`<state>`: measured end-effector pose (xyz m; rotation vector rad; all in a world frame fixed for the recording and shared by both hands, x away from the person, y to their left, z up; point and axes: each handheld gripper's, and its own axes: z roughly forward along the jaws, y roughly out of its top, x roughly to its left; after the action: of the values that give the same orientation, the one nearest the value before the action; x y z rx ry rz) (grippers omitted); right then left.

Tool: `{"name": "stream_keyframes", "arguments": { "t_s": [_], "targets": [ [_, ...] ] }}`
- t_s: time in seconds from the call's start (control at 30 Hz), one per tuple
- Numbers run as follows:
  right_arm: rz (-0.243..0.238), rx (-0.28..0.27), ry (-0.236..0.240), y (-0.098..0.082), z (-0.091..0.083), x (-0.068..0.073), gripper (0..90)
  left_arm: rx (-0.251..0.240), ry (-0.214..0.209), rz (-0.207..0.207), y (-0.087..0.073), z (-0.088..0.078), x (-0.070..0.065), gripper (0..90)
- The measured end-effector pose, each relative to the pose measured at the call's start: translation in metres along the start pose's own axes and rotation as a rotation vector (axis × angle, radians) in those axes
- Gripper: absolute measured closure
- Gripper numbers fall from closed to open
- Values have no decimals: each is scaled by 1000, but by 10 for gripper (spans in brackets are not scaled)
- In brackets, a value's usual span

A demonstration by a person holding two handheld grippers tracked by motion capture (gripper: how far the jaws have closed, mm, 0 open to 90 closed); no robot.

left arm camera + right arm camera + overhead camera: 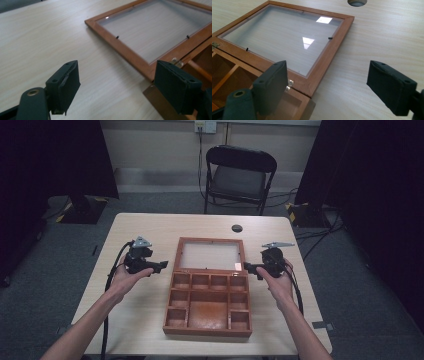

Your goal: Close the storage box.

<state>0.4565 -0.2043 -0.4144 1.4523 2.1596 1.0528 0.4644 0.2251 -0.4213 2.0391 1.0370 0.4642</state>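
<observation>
Tabletop [135,320] box [208,300] (lid open) lies between left tool [161,266] and right tool [248,268].

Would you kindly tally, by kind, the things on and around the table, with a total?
Wooden compartment box with glass lid open flat: 1
Handheld grippers, left gripper and right gripper: 2
Table: 1
Black folding chair: 1
Total: 5

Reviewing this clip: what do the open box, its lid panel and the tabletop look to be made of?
The box looks like reddish-brown wood with a smooth, possibly varnished finish; its dividers show the same tone. The lid panel seems to be glass or clear plastic: it reflects ceiling lights and the table grain shows through. The table looks like pale wood-grain laminate, though solid wood can't be ruled out.
</observation>
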Motion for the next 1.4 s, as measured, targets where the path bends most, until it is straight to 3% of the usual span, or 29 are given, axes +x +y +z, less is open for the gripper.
{"name": "stream_keyframes", "arguments": {
  "t_s": [0.1,0.23,0.37,0.4,0.47,0.63,0.8,0.9,1.0,1.17,1.33,1.4],
  "targets": [
    [-2,15,21,12,4,0,164,-1,-23,17,8,6,-1,208],
    [25,2,45,15,15,-2,165,-4,-37,-41,8,18,0,208],
    [36,34,59,9,34,-3,160,17,-39,-83,4,31,1,211],
    [47,38,64,7,38,-3,161,11,-57,-99,4,34,1,211],
    [48,35,75,7,43,-1,162,17,-63,-94,5,38,-1,211],
    [48,61,87,8,52,0,151,13,-78,-135,5,49,-2,211],
    [78,78,84,2,60,-3,161,56,-119,-165,3,58,-4,210],
    [80,81,56,0,63,-3,164,57,-101,-132,3,62,-8,216],
    [72,89,49,-1,65,-2,165,94,-114,-147,0,67,-8,214],
    [75,84,56,-3,70,2,153,90,-121,-179,-2,70,-7,207],
    [140,63,90,-9,74,-2,134,84,-143,-189,-3,73,-8,203],
    [173,65,116,-10,75,-4,134,80,-162,-217,-4,75,-8,202]
  ]
}}
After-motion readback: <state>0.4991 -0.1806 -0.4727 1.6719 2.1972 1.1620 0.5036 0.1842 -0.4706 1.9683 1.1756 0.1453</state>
